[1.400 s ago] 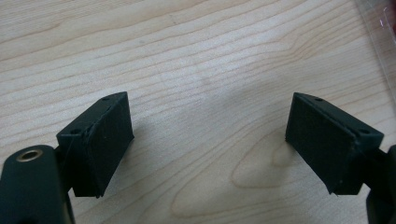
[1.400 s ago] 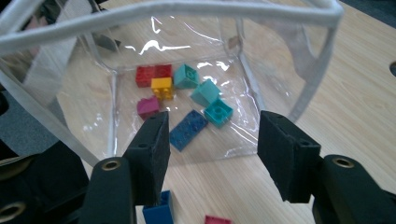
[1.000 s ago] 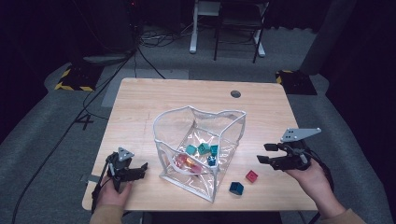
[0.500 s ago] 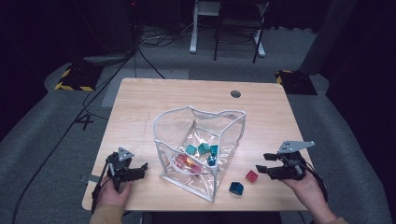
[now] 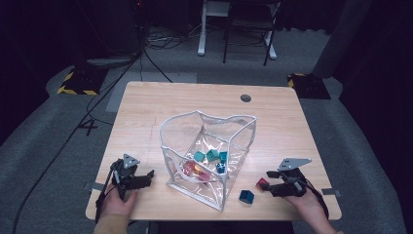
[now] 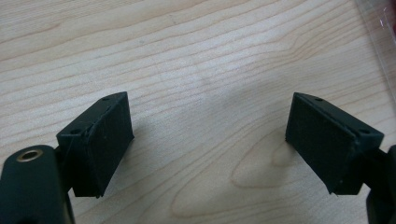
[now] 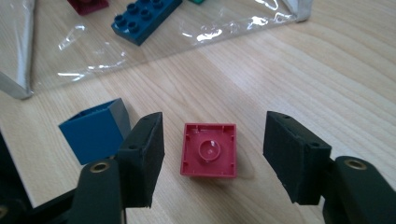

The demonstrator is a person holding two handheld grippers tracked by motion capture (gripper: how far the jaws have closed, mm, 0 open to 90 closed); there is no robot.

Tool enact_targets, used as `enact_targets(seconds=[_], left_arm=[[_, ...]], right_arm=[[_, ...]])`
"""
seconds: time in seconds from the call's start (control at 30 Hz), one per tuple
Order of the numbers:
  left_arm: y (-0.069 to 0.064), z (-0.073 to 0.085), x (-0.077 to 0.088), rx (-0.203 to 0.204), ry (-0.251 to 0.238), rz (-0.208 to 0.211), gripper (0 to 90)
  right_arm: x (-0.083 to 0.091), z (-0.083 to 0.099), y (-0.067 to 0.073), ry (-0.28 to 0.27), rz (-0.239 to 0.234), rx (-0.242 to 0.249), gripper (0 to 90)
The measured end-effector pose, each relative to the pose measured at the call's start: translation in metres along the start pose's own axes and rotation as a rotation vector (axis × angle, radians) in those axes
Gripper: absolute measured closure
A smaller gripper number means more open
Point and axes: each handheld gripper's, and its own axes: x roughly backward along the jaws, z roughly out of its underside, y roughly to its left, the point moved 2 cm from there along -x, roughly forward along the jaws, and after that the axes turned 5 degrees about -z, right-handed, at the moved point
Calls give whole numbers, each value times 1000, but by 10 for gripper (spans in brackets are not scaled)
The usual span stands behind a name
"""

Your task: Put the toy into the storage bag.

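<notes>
My right gripper [image 7: 210, 154] sits low over the table [image 5: 146, 112], its jaws spread wide and just now easing a little closer — the red brick [image 7: 208, 150] lies upside down between them, with a gap on each side. A blue brick [image 7: 95, 129] rests just beside one jaw. The clear bag [image 5: 207, 146] holds more bricks nearby. My left gripper [image 6: 208, 140] rests near the table's front edge, jaws spread on bare wood.
</notes>
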Motion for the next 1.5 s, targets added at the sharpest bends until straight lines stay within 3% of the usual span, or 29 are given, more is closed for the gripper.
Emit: enact_targets(seconds=[0.17,0.37,0.63,0.97,1.13,1.5], left_arm=[[0,0,0,0,0,0,152],[0,0,0,0,0,0,152],[0,0,0,0,-1,0,151],[0,0,0,0,0,0,151],[0,0,0,0,0,0,151],[0,0,0,0,-1,0,151]], right_arm=[[-11,6,-1,20,17,6,454],[-15,9,-1,21,41,34,584],[-15,13,2,-3,66,60,590],[-15,14,3,-10,73,59,591],[-13,9,0,10,54,13,593],[16,-19,2,-22,-5,-8,591]])
